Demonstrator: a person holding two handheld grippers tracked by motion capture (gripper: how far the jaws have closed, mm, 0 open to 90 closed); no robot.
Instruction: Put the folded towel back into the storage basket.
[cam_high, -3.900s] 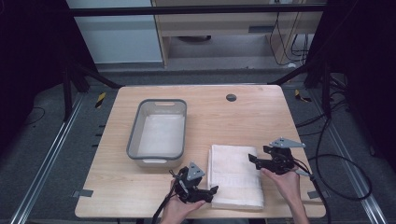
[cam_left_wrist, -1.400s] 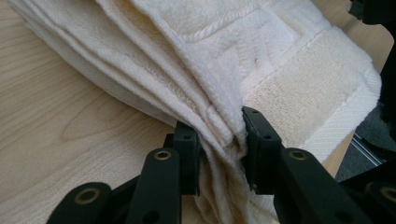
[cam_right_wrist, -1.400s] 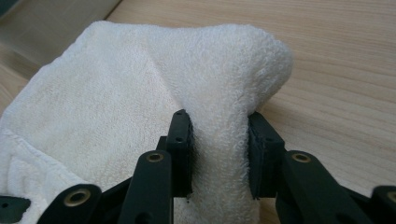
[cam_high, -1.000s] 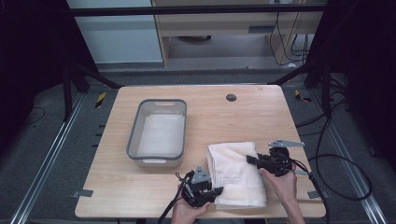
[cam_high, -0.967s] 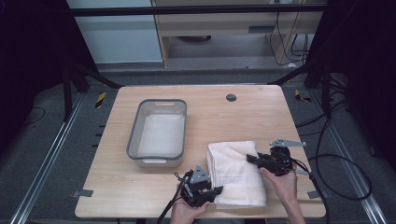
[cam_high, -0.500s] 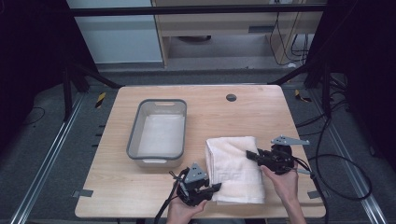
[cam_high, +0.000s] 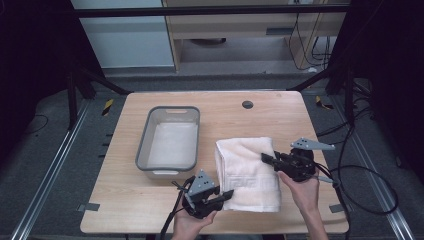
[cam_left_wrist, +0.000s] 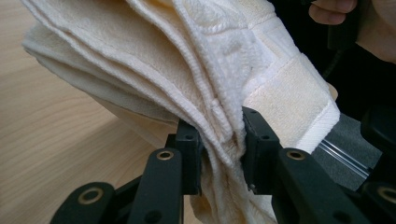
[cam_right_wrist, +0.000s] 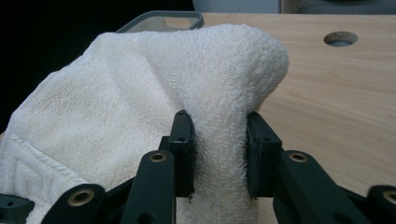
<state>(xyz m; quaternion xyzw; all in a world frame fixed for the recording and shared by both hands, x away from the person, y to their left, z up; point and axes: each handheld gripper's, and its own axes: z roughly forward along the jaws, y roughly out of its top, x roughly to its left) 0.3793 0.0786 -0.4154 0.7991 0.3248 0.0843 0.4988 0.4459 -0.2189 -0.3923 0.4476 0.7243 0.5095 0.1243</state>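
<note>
Both pairs of jaws are clamped on the same folded white towel (cam_high: 247, 172). Seen from the left gripper view, the left gripper (cam_left_wrist: 219, 149) pinches several stacked layers of the towel (cam_left_wrist: 187, 70) near its banded hem, the pads pressed tight into the cloth; how many layers sit between them is hard to count, since the folds bunch together there. In the right gripper view, the right gripper (cam_right_wrist: 219, 154) squeezes a thick rounded fold of the towel (cam_right_wrist: 140, 93), which bulges up over the jaws and hides most of what lies behind.

From above, the left gripper (cam_high: 225, 196) grips the towel's near left corner and the right gripper (cam_high: 266, 159) its right edge, farther from the person. The towel lies on the near right part of the wooden table (cam_high: 125, 200); whether any of it is raised off the table I cannot tell. A grey plastic tub (cam_high: 144, 145) stands just to its left, apart from it. The person's hands are partly cut off by the bottom edge. A round hole (cam_high: 247, 104) sits in the tabletop farther back.
</note>
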